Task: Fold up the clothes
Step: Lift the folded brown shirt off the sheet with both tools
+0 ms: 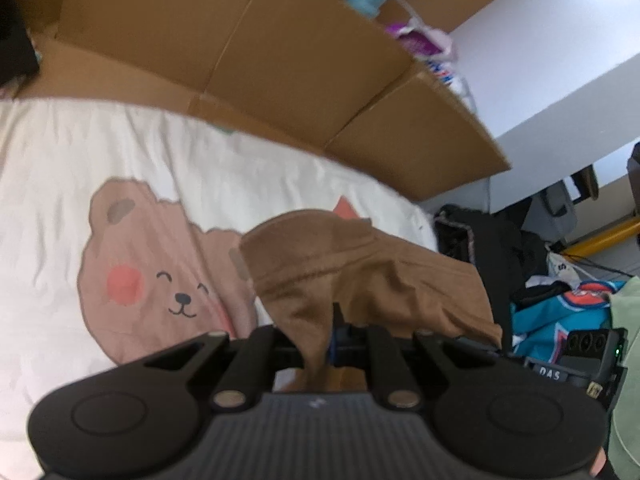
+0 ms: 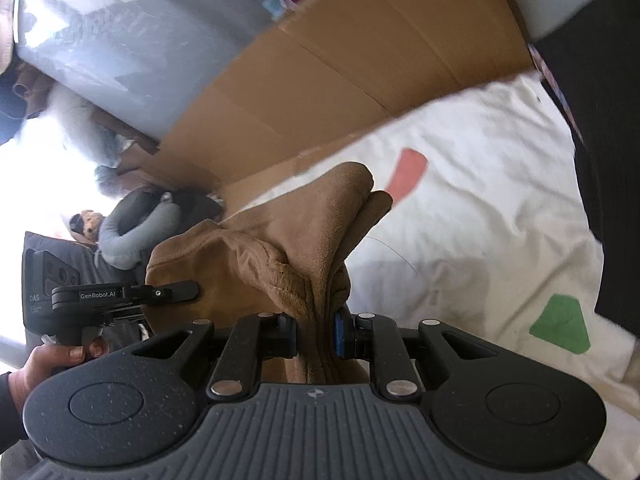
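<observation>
While both grippers are clamped on the same brown cloth, the scene reads as follows.

Left gripper (image 1: 326, 340): its fingers are closed down on a bunched fold of the brown garment (image 1: 360, 272); cloth fills the narrow gap between the pads and hangs below them.

Right gripper (image 2: 316, 334): the jaws are pinched tight on a thick gather of the same brown garment (image 2: 280, 240), with a blue pad (image 2: 341, 332) pressing into the fabric on the right side.

Brown garment: held up off the white sheet (image 1: 120, 152) between the two tools, draped and creased, with a stitched hem showing in both views. In the right wrist view it rises in a peak in front of the gripper.

White sheet: spread flat beneath, printed with a pink bear (image 1: 160, 276); the right wrist view shows a red patch (image 2: 408, 174) and a green patch (image 2: 560, 324) on the sheet (image 2: 480, 200).

Cardboard (image 1: 260, 48): brown panels stand along the far edge of the sheet.

Hand (image 2: 44, 364): in the right wrist view a person's hand grips the handle of the other gripper (image 2: 120, 296), which is at the left next to the cloth.

Clothes pile (image 1: 560, 300): dark and teal garments lie in a heap beyond the sheet's right edge.
</observation>
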{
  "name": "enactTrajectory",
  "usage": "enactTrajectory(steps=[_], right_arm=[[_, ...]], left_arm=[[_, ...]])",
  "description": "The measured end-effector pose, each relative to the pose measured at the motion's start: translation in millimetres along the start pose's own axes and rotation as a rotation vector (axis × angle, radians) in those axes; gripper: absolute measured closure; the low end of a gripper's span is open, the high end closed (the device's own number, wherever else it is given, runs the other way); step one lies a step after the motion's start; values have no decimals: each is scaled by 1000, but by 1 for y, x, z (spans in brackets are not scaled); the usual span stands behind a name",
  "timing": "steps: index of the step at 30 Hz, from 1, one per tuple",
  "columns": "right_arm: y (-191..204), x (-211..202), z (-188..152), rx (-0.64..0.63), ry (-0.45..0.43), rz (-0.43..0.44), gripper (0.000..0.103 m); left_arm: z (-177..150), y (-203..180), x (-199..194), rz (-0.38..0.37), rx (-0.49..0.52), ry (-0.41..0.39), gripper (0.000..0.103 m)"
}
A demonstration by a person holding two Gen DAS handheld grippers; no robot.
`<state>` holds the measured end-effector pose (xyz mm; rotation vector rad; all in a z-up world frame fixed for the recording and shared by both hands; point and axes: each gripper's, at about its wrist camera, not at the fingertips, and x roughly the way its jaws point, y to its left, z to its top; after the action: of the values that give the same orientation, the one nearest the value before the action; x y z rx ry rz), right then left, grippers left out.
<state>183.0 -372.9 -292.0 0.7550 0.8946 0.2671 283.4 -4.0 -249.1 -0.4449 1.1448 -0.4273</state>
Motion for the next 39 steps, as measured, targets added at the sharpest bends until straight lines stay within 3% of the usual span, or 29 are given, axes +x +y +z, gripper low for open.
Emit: enactTrajectory(steps=[10, 22, 31, 39], right_arm=[[57, -68, 33, -41, -78, -15, 88], [139, -170, 82, -183, -203, -41, 88], [183, -240, 88, -237, -287, -38, 88], [211, -279, 92, -290, -299, -46, 88]], left_arm=[[24, -69, -73, -31, 59, -120, 95], [47, -168, -155, -75, 209, -235, 96], [41, -216, -208, -91, 267, -284, 96], [30, -250, -228, -106, 282, -319, 96]])
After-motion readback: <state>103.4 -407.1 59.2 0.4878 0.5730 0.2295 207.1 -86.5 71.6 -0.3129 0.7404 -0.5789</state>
